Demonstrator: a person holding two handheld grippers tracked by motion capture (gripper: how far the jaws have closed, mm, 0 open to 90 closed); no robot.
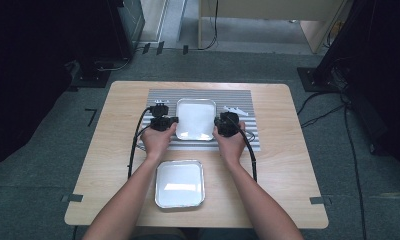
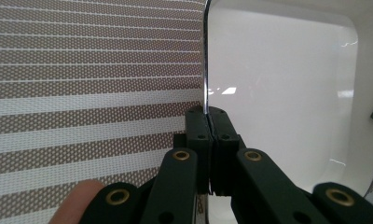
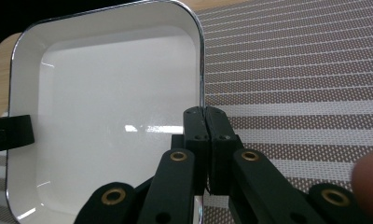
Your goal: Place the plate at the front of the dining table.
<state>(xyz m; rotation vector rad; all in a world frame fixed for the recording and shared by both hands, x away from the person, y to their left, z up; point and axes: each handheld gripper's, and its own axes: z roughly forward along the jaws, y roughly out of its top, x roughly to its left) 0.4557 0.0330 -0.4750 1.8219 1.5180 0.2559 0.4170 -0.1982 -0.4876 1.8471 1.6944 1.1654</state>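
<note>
Here the white tray sits on the striped mat; the left gripper and right gripper each pinch an opposite rim; lift both sides evenly, keeping it level, clear of the nearer tray.

Black gripper jaws, brass rivets, trailing cables

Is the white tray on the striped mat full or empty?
Empty: the white tray, gripped by both rims, shows bare glossy floor in both gripper views.
</note>
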